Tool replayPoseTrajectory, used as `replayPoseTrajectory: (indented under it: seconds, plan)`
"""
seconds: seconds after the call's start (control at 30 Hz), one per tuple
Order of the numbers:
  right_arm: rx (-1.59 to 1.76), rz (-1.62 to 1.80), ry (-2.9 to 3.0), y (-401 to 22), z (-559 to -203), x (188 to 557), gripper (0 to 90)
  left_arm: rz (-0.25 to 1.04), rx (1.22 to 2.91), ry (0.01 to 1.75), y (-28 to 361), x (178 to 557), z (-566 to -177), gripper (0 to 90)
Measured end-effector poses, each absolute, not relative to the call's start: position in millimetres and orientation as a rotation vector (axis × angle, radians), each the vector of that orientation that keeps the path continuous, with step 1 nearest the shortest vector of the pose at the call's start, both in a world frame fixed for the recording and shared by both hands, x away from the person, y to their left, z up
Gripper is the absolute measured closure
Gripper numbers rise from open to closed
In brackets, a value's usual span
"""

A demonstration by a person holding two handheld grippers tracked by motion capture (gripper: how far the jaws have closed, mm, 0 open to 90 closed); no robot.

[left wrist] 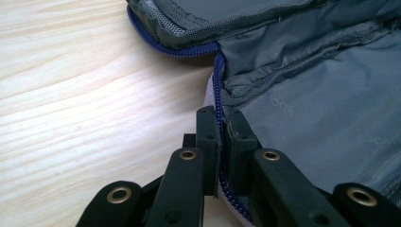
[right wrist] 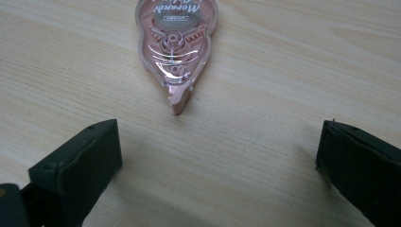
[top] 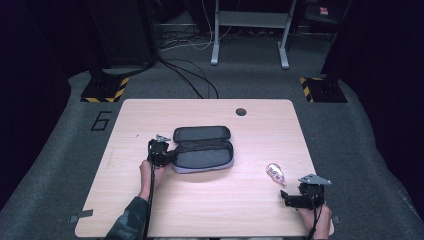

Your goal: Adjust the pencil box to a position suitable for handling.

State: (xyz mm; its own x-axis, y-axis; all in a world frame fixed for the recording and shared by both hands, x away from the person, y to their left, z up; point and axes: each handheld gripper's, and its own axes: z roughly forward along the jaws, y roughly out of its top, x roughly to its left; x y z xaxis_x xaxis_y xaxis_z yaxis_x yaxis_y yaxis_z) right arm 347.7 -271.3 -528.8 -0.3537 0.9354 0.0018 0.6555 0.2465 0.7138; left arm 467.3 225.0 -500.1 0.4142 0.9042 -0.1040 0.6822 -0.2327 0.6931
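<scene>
Two black grippers sit on one wooden table. Left gripper is clenched on the blue zipper edge of one grey pencil case. That case lies open and flat, with its lid folded back, and it spreads away in front of this gripper and to its right. Right gripper is released, its jaws standing wide apart with bare wood between them. One pink tape roller lies just ahead of it, pointed tip toward the gripper, not touching. One hand holds the left gripper, another hand the right.
</scene>
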Motion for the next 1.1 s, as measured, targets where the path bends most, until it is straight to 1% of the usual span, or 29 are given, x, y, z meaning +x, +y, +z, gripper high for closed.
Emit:
replayPoseTrajectory:
  seconds: [0.43, 0.47, 0.5, 0.67, 0.8, 0.83, 0.9, 0.93, 1.0, 1.1]
  plan:
    - [1.450, 0.884, 2.098, -271, -529, 348, 0.7, 0.403, 2.023, 1.273, 207, 455, -502, 86.2]
    - [1.450, 0.884, 2.098, -271, -529, 348, 0.8, 0.403, 2.045, 1.258, 208, 455, -501, 86.2]
    - [1.450, 0.885, 2.097, -271, -529, 347, 0.9, 0.403, 2.024, 1.265, 206, 454, -502, 86.2]
    - [1.450, 0.885, 2.097, -271, -529, 347, 0.9, 0.392, 2.039, 1.242, 201, 452, -502, 86.1]
    - [1.451, 0.885, 2.097, -271, -529, 347, 0.9, 0.376, 2.052, 1.216, 202, 451, -502, 84.1]
    - [1.449, 0.885, 2.098, -271, -529, 347, 0.9, 0.361, 2.019, 1.229, 201, 451, -501, 78.9]
    - [1.453, 0.884, 2.096, -271, -529, 347, 0.9, 0.354, 2.008, 1.221, 202, 450, -499, 62.3]
    - [1.453, 0.885, 2.096, -271, -529, 347, 0.9, 0.359, 2.019, 1.207, 203, 448, -496, 57.8]
    - [1.450, 0.885, 2.098, -271, -529, 348, 0.8, 0.367, 2.026, 1.204, 205, 445, -491, 45.6]
    - [1.454, 0.884, 2.096, -271, -529, 347, 0.9, 0.360, 2.022, 1.189, 209, 441, -487, 35.2]
